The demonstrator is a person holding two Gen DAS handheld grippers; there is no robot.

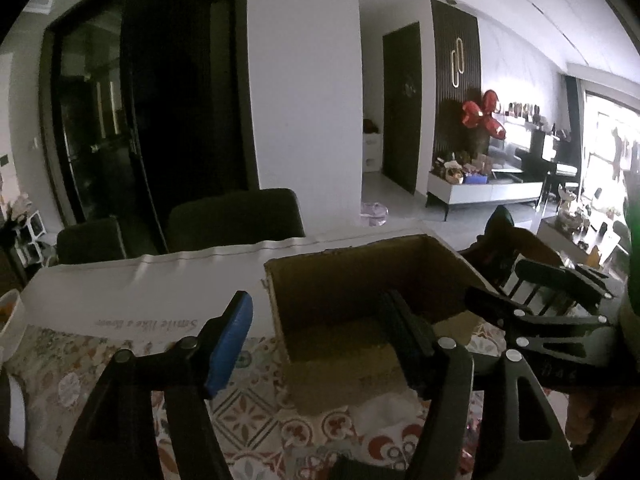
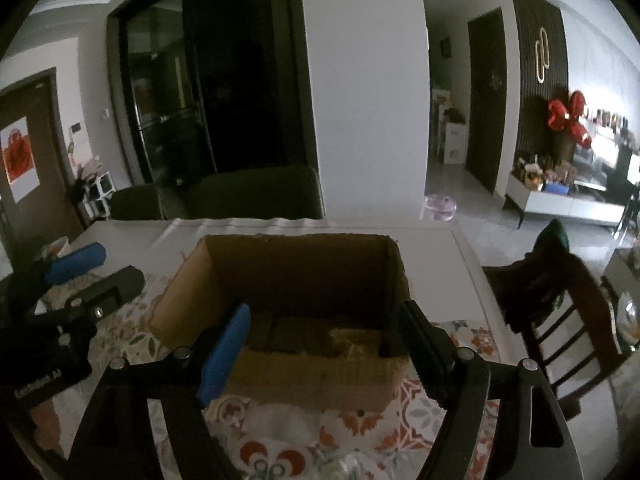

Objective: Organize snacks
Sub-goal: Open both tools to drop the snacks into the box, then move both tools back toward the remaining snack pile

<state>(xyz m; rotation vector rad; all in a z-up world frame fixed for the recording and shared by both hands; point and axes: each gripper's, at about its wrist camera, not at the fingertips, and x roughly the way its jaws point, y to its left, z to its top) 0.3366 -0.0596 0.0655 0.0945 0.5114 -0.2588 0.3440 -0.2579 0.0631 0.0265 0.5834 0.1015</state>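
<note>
**Both grippers hover with fingers apart at an open cardboard box**

The left gripper (image 1: 316,344) has its fingers spread wide, one with a blue pad (image 1: 230,344) and one with a black pad (image 1: 404,336), and nothing sits between them. Ahead of these fingers, reaching across to the black one, stands the open brown cardboard box (image 1: 360,280); its near wall lies between the two fingertips. The right gripper (image 2: 326,344) is likewise held with fingers apart and empty, and the same box fills the gap between and beyond them, its interior dark, with what looks like flat brown packets on its floor, though the dim light leaves that unclear. Seen from the right wrist, the left gripper lies to the left of the right fingers, beside the box.

The box rests on a surface covered by a floral patterned cloth in red, orange and green (image 2: 280,436), which runs beneath both pairs of fingers. A pale sheet with cursive lettering (image 1: 148,322) lies beyond the left blue finger. A dark wooden slatted chair (image 2: 560,320) stands to the right of the right fingers, off the surface's edge.
</note>
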